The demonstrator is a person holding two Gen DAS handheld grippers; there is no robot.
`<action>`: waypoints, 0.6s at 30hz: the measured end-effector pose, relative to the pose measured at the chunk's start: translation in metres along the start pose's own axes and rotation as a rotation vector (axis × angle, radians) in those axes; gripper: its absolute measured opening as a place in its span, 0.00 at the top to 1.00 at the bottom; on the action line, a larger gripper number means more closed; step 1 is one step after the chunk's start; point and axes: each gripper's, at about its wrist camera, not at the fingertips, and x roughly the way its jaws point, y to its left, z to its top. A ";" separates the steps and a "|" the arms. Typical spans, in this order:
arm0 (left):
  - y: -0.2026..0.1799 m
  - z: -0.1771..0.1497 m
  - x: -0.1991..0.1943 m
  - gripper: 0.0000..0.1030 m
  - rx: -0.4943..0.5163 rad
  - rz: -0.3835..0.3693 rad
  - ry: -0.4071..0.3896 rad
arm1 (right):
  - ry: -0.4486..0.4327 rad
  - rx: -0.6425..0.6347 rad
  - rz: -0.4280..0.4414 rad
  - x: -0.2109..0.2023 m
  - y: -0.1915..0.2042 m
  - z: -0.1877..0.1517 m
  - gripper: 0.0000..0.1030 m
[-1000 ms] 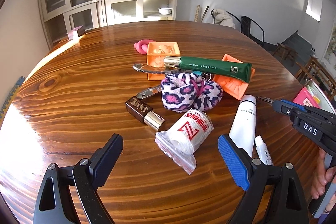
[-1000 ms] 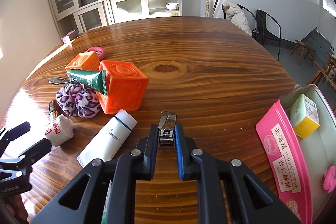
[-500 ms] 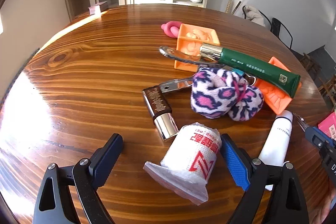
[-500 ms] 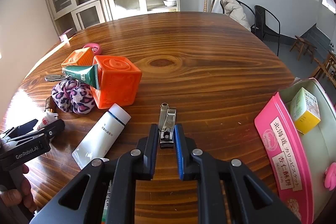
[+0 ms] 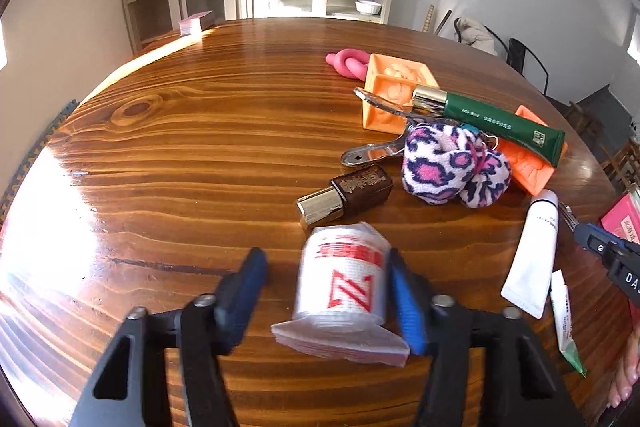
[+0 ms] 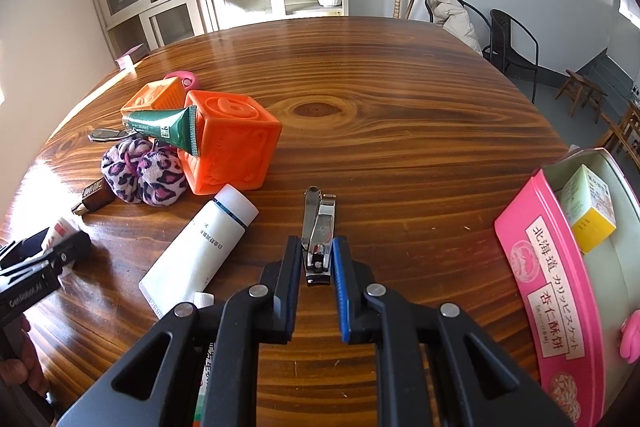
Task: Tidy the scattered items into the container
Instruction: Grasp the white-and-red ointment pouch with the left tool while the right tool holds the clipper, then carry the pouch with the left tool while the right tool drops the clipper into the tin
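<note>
A white bandage roll in a clear bag lies on the wooden table. My left gripper straddles it and its jaws are closing. The right pad touches the roll, while the left pad still stands off it. My right gripper is shut on a silver nail clipper that rests on the table. The container, a pale green tin, sits at the right edge. It holds a pink box and a yellow box.
Beyond the roll lie a brown bottle, a leopard-print scrunchie, a green tube, two orange cubes and a metal clip. A white tube and a small sachet lie between the grippers.
My left gripper moved forward and down over the bandage roll, and its jaws narrowed around it. The right gripper kept still on the nail clipper.
</note>
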 end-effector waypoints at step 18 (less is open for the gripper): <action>-0.028 0.000 -0.044 0.63 0.039 -0.115 -0.095 | -0.133 0.069 0.055 -0.041 -0.015 0.005 0.83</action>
